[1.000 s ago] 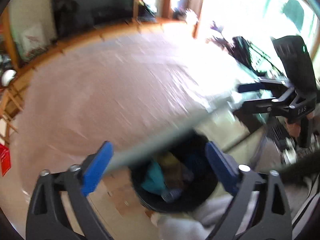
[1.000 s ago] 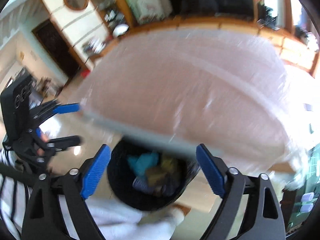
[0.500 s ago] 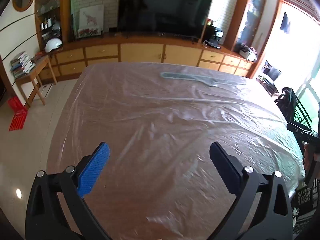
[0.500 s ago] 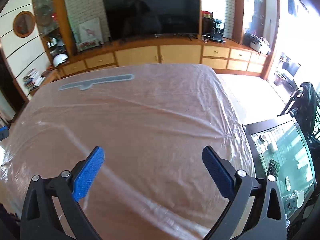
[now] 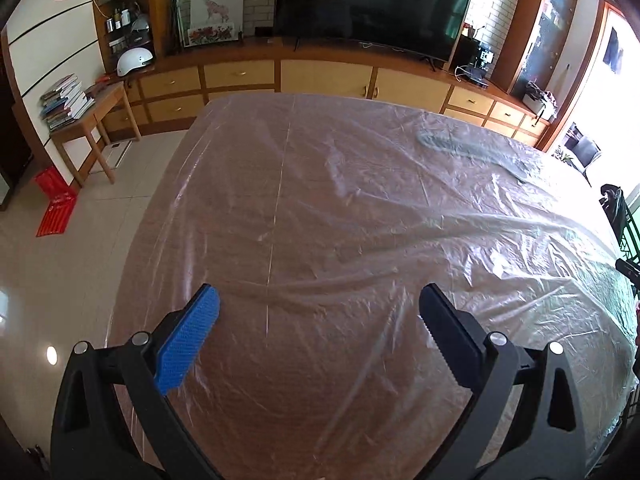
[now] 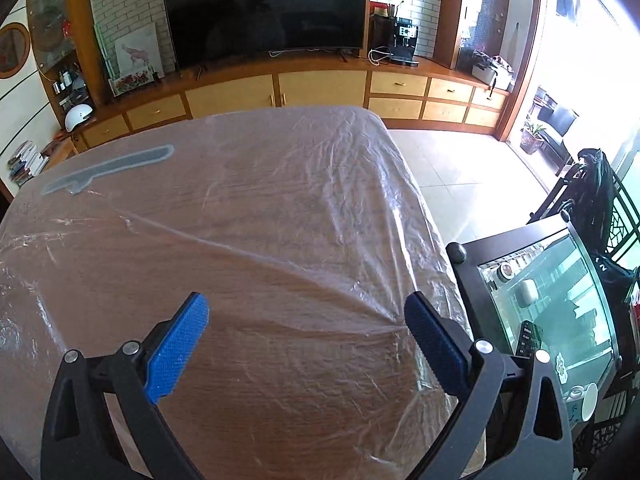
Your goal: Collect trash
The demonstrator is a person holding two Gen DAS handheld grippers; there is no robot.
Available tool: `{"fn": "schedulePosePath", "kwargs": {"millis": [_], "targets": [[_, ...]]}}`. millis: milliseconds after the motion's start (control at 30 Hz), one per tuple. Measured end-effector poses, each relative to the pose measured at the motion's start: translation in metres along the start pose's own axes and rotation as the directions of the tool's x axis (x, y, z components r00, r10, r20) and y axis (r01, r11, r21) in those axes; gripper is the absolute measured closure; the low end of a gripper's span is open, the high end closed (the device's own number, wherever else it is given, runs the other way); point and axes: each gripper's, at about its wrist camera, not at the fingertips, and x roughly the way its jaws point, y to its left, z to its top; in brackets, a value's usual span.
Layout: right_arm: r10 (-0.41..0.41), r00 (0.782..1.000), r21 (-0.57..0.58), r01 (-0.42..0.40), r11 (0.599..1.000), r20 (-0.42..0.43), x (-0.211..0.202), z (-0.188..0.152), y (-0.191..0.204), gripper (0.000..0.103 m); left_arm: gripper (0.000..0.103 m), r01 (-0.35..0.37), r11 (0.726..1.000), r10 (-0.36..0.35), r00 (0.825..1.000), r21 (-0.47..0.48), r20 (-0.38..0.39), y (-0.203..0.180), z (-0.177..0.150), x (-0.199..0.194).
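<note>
A wide wooden table (image 5: 360, 360) (image 6: 280, 380) lies under a crinkled clear plastic sheet (image 5: 400, 208) (image 6: 280, 200). A flat, long grey-blue piece (image 5: 472, 152) (image 6: 108, 168) lies at the table's far side; I cannot tell whether it is on or under the sheet. My left gripper (image 5: 318, 294) hangs open over the near left part of the table, nothing between its blue pads (image 5: 188, 340). My right gripper (image 6: 306, 300) stands open over the near right part by the table's right edge, also holding nothing. No bin and no loose trash show in either view.
Beyond the table stand a long wooden cabinet (image 5: 328, 76) and a big dark TV (image 6: 264, 4). Left are a small desk with books (image 5: 80, 108) and a red thing on the floor (image 5: 56, 208). Right stands a glass-top side table (image 6: 560, 300) with a remote and cups, beside a dark chair (image 6: 592, 192).
A second ago both views looked down at a black bin with trash below the table edge. Both grippers have swung up over the table top, and the bin has left view.
</note>
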Motion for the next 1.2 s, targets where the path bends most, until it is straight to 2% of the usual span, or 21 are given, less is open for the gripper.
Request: {"fn": "schedulePosePath", "kwargs": {"millis": [400,1200], "targets": [[-0.017,1.0,0.007,0.017,1.0,-0.017,0.004,0.0,-0.002,0.004,0.002,-0.081,0.996,0.081,0.997,0.045,0.001,-0.003,0.005,0.012],[-0.019,1.0,0.005,0.019,1.0,-0.018,0.005,0.002,-0.002,0.004,0.001,-0.08,0.996,0.08,0.997,0.038,0.0,-0.001,0.006,0.013]]}}
